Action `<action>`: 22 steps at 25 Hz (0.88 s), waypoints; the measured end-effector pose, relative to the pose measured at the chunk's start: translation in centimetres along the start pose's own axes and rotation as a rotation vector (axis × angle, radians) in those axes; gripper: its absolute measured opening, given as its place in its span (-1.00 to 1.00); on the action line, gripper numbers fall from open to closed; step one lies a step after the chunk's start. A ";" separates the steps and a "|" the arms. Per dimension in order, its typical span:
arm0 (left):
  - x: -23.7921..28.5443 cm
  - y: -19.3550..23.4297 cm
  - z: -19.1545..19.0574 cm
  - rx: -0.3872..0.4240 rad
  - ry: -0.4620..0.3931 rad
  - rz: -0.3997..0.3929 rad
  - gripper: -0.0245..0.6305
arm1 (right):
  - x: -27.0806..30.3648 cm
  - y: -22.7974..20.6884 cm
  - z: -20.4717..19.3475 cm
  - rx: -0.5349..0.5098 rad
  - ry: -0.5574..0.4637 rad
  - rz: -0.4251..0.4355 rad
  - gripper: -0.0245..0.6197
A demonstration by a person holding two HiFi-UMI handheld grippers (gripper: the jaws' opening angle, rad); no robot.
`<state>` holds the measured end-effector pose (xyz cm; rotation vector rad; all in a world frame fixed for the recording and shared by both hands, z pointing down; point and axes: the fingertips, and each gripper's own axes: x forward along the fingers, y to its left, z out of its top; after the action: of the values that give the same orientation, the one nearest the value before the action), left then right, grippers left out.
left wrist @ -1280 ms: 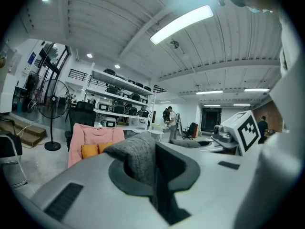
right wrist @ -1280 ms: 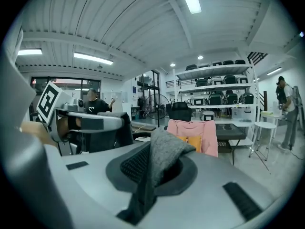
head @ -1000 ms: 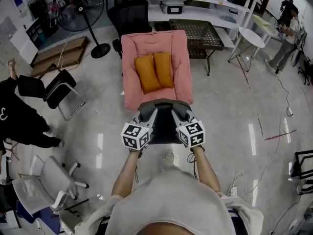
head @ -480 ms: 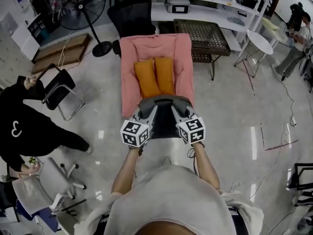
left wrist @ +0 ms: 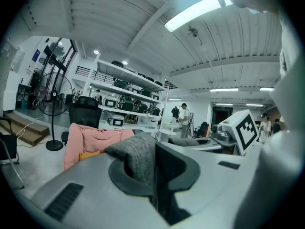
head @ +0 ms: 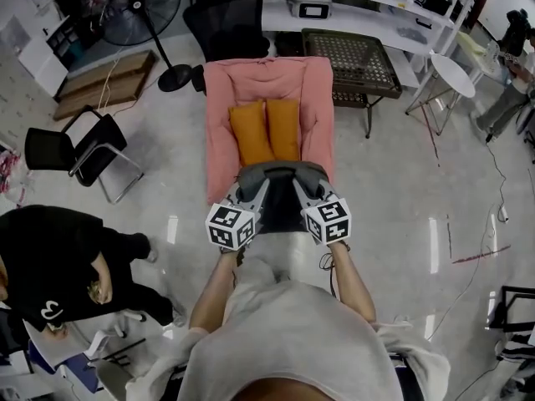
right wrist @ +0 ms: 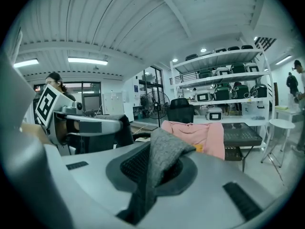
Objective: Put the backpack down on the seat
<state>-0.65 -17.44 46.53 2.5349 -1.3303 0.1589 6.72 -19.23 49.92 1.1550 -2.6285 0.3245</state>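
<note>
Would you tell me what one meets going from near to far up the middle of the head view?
Grey backpack held by left tool and right tool → orange cushions → backrest of the pink seat → black office chair

Glossy floor, white shelving, fan.

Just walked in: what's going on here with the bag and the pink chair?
A person holds a grey backpack with two tongs. The left tongs and the right tongs are each shut on a fold of its fabric. The backpack hangs at the front edge of the pink seat, where two orange cushions lie. It is not yet set down.
</note>
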 end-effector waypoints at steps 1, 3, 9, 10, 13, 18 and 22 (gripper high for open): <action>0.4 0.4 0.0 -0.003 0.003 0.000 -0.82 | 0.4 -0.3 0.0 0.001 0.004 0.001 -0.83; 1.1 1.2 0.1 -0.005 0.006 0.000 -0.82 | 1.3 -0.8 0.1 0.002 0.008 0.001 -0.83; 3.6 4.4 0.0 -0.009 0.017 -0.014 -0.82 | 4.9 -2.2 0.1 0.009 0.027 -0.010 -0.83; 4.1 5.0 0.1 -0.012 0.021 -0.018 -0.82 | 5.6 -2.5 0.2 0.012 0.031 -0.014 -0.83; 5.4 7.1 0.2 -0.028 0.033 -0.032 -0.82 | 7.7 -3.1 0.5 0.022 0.044 -0.027 -0.84; 6.9 10.4 0.6 -0.051 0.044 -0.060 -0.82 | 10.8 -3.7 1.1 0.036 0.063 -0.049 -0.84; 7.9 13.6 1.0 -0.070 0.047 -0.078 -0.82 | 13.9 -3.8 1.8 0.038 0.074 -0.067 -0.84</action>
<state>-7.33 -31.32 49.92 2.5037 -1.1966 0.1524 0.23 -31.87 52.95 1.2153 -2.5241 0.3974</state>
